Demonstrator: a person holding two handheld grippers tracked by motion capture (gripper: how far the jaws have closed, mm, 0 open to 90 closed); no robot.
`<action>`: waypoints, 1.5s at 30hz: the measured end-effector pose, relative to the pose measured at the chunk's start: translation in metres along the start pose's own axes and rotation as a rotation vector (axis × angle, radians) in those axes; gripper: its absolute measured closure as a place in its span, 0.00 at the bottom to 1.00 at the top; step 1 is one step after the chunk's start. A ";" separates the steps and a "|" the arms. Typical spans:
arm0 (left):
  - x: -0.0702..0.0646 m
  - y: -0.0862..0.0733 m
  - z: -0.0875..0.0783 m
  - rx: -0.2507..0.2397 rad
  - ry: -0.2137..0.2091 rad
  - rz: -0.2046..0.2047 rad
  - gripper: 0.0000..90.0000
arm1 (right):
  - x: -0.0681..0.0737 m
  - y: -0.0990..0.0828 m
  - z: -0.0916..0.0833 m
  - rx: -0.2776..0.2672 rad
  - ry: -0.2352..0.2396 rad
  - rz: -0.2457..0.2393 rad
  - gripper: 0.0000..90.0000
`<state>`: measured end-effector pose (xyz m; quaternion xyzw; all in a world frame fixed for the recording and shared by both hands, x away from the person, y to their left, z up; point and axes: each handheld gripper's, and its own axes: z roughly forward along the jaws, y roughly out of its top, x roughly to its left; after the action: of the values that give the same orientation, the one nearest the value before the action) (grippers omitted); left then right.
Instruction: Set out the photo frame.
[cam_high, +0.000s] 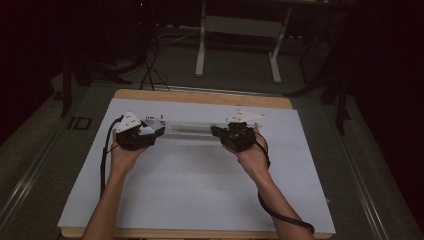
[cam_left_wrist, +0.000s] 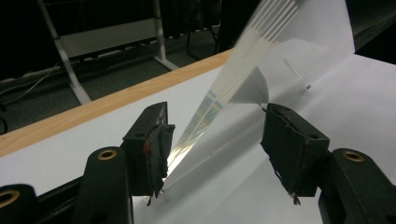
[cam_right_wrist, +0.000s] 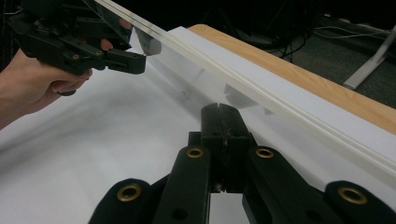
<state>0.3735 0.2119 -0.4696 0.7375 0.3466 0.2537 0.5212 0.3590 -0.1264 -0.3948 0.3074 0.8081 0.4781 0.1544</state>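
A long clear plastic bag (cam_high: 187, 129) with a ribbed strip along one edge hangs stretched between my two grippers above the white mat (cam_high: 200, 185). My left gripper (cam_high: 159, 127) is open. In the left gripper view the bag (cam_left_wrist: 243, 56) runs between its jaws (cam_left_wrist: 215, 144) and lies against the left-hand pad (cam_left_wrist: 159, 149). My right gripper (cam_high: 216, 131) is shut, its jaws (cam_right_wrist: 220, 109) pressed together just under the ribbed strip (cam_right_wrist: 261, 93), apparently on the clear film. The left gripper (cam_right_wrist: 142, 53) shows at the bag's far end.
The mat covers a wooden table (cam_high: 200, 96) whose far edge shows as a bare strip. Beyond it on the dark floor stand a white table frame (cam_high: 240, 30) and some cables (cam_high: 150, 65). A cable (cam_high: 280, 215) trails by the person's right forearm.
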 end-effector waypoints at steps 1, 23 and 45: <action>0.000 0.001 0.001 0.000 0.002 0.000 0.45 | -0.001 0.001 0.000 0.000 -0.003 0.001 1.00; 0.008 0.011 0.010 0.018 0.011 -0.014 0.48 | -0.026 -0.010 -0.005 0.027 -0.066 -0.009 0.91; 0.015 0.017 0.015 0.029 0.001 -0.049 0.47 | -0.090 -0.057 -0.018 0.112 -0.216 0.041 0.66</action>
<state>0.3976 0.2108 -0.4580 0.7362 0.3686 0.2360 0.5162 0.3975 -0.2169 -0.4396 0.3817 0.8058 0.3993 0.2135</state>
